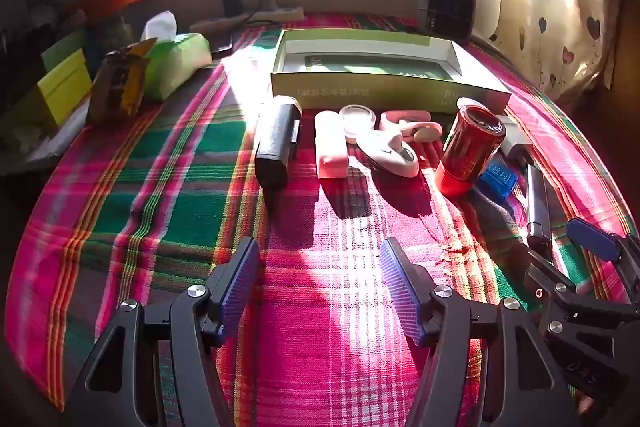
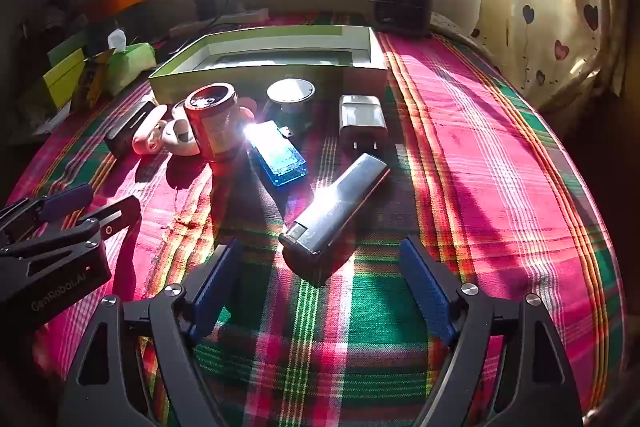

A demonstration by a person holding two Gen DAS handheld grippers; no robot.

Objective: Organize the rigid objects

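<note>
Both tongs gape wide and empty: the left tongs (image 1: pixel 320 287) hang over bare plaid cloth, the right tongs (image 2: pixel 320 283) just short of the grey metallic bar-shaped gadget (image 2: pixel 334 213) lying slantwise on the tabletop (image 2: pixel 480 155). Its glossy casing could slip from the pads. Beyond, the red cylindrical can (image 2: pixel 212 121) leans among crowded trinkets before the open green cardboard box (image 2: pixel 272 77); a careless reach might topple it.

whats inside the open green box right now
The open green box shows white inner walls and a dark green printed panel lying flat on its floor. None of the loose items are in it. Its near wall hides the front strip of the floor.
</note>
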